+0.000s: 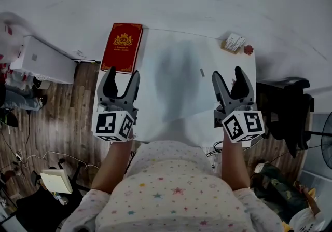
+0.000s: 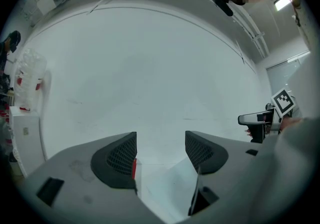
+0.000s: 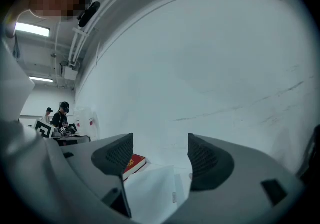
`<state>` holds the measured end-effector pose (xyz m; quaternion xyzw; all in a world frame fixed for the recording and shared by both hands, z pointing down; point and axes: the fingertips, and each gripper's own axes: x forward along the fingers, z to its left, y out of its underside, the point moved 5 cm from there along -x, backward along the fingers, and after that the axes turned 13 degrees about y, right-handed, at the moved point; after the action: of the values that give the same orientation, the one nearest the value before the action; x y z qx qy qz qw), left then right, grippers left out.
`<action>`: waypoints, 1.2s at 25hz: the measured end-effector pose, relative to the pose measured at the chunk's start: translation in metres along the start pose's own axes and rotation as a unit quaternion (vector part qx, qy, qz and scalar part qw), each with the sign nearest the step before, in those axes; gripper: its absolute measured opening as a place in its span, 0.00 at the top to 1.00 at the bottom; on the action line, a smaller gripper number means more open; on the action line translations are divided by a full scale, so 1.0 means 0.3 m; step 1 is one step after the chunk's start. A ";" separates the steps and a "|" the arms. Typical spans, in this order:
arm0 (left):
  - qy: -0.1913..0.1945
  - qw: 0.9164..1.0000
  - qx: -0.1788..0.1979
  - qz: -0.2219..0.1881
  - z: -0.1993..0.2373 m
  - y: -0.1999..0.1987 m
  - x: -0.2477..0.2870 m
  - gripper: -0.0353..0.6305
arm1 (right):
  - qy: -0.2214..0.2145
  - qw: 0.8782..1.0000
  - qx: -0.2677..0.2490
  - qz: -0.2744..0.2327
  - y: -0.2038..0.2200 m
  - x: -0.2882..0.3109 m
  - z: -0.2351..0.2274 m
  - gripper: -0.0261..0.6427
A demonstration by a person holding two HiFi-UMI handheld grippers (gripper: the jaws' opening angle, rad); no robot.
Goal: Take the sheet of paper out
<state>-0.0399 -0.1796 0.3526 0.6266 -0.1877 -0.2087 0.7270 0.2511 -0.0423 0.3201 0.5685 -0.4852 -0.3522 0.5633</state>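
Grey grippers, jaws apart, empty

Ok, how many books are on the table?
1. The red book lies at the far left corner of the table; no other shows in any view.

Left claw: jaws apart, nothing between them.
Bench: white, seen below through the gap.
Red strip: thin, beside the left jaw's inner edge.
Wall: plain white, fills the background.
Right claw: far right, side-on, marker cube above.
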 end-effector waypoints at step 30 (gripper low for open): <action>-0.012 0.998 -0.034 0.054 -0.004 0.231 0.024 0.53 | -0.024 0.972 0.049 0.227 0.498 0.122 -0.141 0.61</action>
<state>-0.0286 -0.1736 0.4210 0.5877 -0.2226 -0.1833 0.7559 0.2782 -0.0487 0.4772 0.4614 -0.6318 -0.2043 0.5884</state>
